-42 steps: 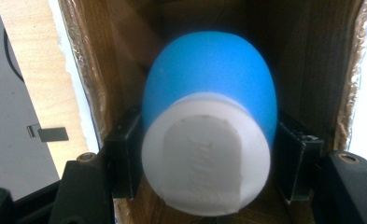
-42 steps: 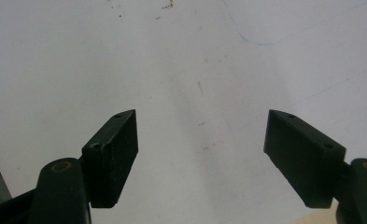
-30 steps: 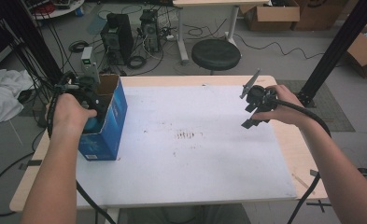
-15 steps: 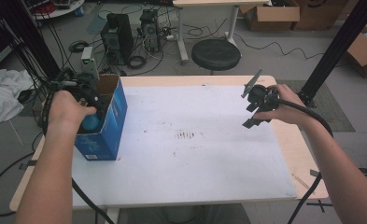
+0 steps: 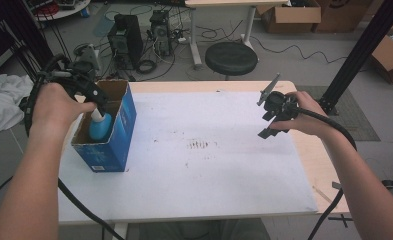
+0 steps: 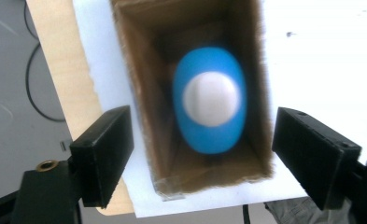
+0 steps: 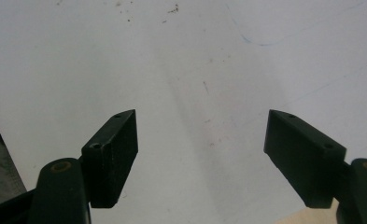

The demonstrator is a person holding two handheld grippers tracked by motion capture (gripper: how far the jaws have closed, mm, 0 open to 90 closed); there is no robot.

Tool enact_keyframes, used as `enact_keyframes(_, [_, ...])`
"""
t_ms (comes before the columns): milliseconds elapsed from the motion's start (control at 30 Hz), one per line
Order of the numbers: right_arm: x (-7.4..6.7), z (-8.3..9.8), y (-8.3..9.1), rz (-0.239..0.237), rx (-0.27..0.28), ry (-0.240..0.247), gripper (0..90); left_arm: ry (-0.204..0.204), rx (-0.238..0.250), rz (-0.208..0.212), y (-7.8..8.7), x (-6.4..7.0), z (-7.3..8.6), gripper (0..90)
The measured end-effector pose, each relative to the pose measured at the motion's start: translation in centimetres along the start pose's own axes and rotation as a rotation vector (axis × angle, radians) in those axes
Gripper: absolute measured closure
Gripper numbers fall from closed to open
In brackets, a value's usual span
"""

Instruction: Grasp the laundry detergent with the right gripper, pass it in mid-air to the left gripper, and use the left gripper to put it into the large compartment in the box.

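While left tool (image 6: pixel 202 154) spreads empty, blue bottle (image 6: pixel 210 99) stands upright in box (image 6: pixel 134 93), cap up.

Two black grippers (image 5: pixel 100 102) (image 5: pixel 270 120) with thick black trailing cables, brass-coloured screws.

A lab: computer towers (image 5: pixel 125 31), cables, cardboard boxes (image 5: pixel 290 14).

Soft, even daylight is filling all views, casting only faint shadows. The blue bottle (image 6: pixel 209 100) is showing blurred at centre frame in the left gripper view, while the white table sheet (image 5: pixel 209 170) is glaring slightly.
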State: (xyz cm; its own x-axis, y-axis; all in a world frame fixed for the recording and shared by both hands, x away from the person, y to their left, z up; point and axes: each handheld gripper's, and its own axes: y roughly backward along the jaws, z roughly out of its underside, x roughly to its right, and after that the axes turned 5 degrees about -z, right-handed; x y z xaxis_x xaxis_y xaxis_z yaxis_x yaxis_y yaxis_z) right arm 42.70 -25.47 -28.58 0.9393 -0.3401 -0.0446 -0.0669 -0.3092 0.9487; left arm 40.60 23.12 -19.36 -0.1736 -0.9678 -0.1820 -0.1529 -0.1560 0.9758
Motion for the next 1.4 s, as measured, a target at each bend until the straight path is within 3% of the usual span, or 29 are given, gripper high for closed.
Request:
enact_keyframes(133, [-0.4, -0.2, 0.2, -0.001, 0.003, -0.002, 25.8, -0.054, 0.032, 0.007, 1.0, 1.8, -0.3, 17.9])
enact_keyframes(300, [-0.6, -0.6, 0.4, 0.0, 0.002, 0.002, 25.1, -0.162, 0.061, 0.032, 1.5, 5.0, -0.9, 15.7])
enact_keyframes(533, [-1.1, -1.1, 0.7, -0.004, 0.006, 0.014, 24.7, -0.293, 0.086, 0.052, 1.1, 9.7, -1.4, 14.3])
enact_keyframes(833, [-1.6, -1.8, 0.9, -0.006, -0.001, 0.024, 24.5, -0.418, 0.121, 0.106, -0.3, 14.4, -2.0, 8.9])
enact_keyframes(1100, [-1.5, -1.7, 1.0, -0.013, -0.003, 0.023, 24.3, -0.483, 0.111, 0.12, -1.9, 16.6, -2.2, 8.0])
enact_keyframes(1400, [-1.7, -1.5, 1.3, -0.01, -0.01, 0.012, 24.2, -0.499, 0.109, 0.125, -2.1, 17.2, -2.2, 7.3])
